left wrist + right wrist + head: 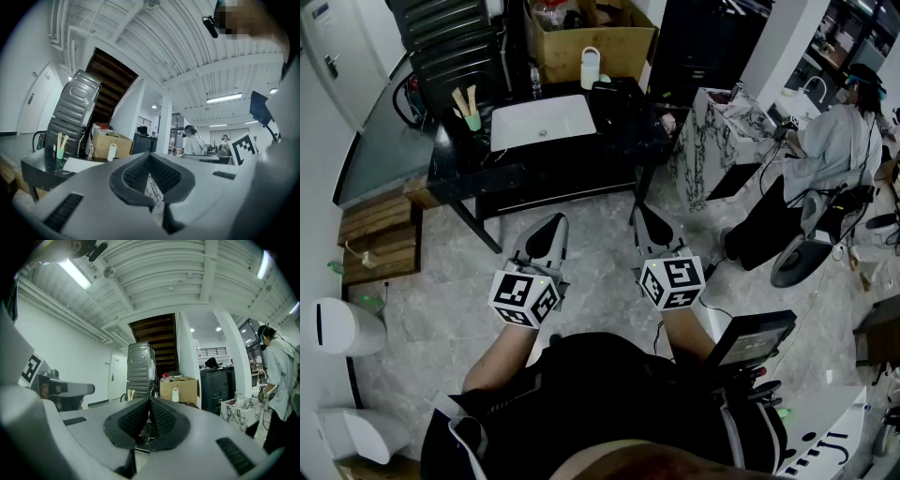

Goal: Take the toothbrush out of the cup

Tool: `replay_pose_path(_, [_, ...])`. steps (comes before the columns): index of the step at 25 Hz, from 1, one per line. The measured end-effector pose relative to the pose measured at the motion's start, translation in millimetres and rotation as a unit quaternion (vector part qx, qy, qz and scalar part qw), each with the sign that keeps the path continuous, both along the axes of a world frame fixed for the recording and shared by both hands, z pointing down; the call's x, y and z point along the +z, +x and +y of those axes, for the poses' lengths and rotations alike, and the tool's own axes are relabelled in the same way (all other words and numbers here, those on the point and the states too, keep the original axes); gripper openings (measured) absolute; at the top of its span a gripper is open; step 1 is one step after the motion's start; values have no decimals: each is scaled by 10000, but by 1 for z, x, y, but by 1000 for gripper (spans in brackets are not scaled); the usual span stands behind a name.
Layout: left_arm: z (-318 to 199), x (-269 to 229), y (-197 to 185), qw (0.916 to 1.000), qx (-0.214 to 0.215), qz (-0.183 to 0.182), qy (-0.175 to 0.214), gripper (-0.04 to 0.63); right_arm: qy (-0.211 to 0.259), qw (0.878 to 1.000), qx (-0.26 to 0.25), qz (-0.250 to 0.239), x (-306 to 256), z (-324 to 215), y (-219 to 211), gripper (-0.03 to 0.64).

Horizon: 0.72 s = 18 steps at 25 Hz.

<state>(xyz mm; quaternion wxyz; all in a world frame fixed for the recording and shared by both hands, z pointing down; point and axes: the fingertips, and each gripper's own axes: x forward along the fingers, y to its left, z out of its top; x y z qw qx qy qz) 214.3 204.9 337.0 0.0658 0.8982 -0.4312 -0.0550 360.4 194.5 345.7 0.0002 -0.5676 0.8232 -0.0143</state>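
The toothbrush sits in the cup, well ahead. Left tongs and right tongs point level, pressed together.

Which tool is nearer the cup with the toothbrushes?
Left. The left tool is short of the counter, below and right of the cup in the head view; the right tool sits farther right.

The black desk stands on the grey floor. A white sink sits in its middle. A green cup with toothbrushes stands left of the sink.
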Motion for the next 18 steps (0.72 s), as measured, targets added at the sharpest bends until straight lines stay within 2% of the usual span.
replay_pose_path(14, [-1, 0, -6, 10000, 6, -14, -42, 6, -1, 10000, -4, 63, -2, -2, -8, 23])
replay_pose_path(18, [-3, 2, -10, 10000, -7, 1, -73, 6, -50, 9999, -1, -88, -1, -3, -11, 23])
